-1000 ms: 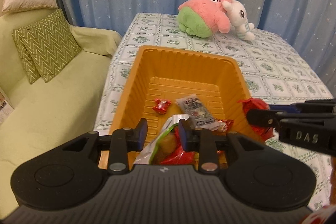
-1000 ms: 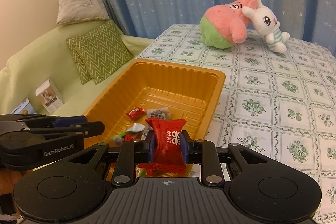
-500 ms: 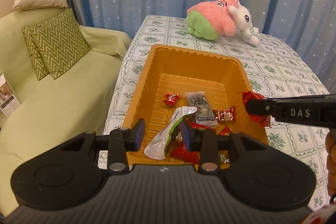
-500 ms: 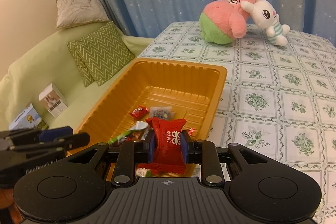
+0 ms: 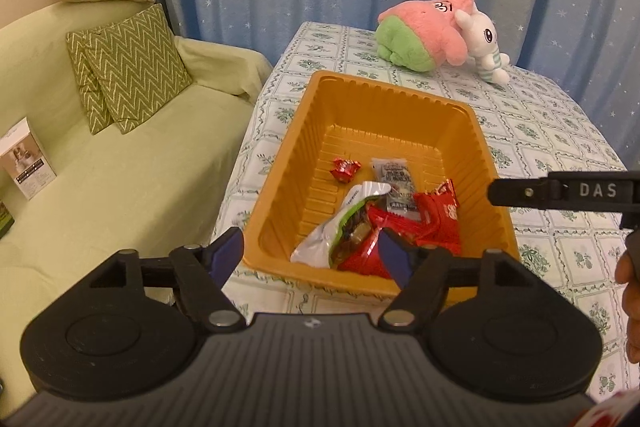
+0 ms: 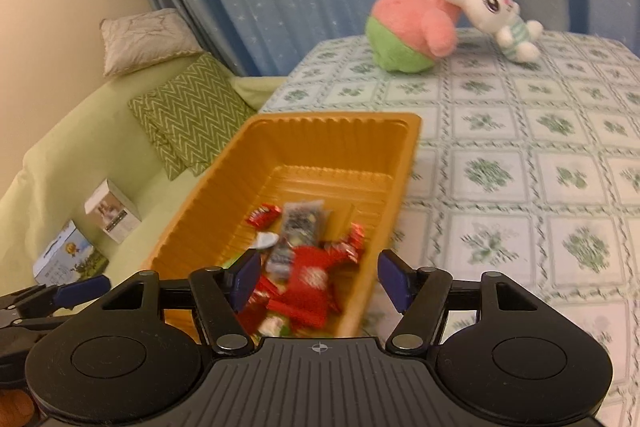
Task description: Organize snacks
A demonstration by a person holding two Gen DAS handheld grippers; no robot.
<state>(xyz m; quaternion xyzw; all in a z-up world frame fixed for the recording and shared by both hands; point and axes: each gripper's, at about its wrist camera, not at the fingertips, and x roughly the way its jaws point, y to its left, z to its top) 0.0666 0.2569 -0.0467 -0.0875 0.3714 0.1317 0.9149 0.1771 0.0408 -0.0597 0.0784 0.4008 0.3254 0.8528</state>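
Snacks [image 5: 384, 219] are lying heaped in the near end of the orange tray [image 5: 400, 99] on the patterned tablecloth [image 6: 520, 155]; the left gripper [image 5: 310, 255] and right gripper [image 6: 316, 277] are both hovering over the tray's near rim, jaws spread wide and gripping nothing

The far half of the orange tray [image 5: 400, 111] lies bare, snack packets [image 5: 384, 223] crowd its near end, and two plush toys [image 5: 436, 31] sit well behind
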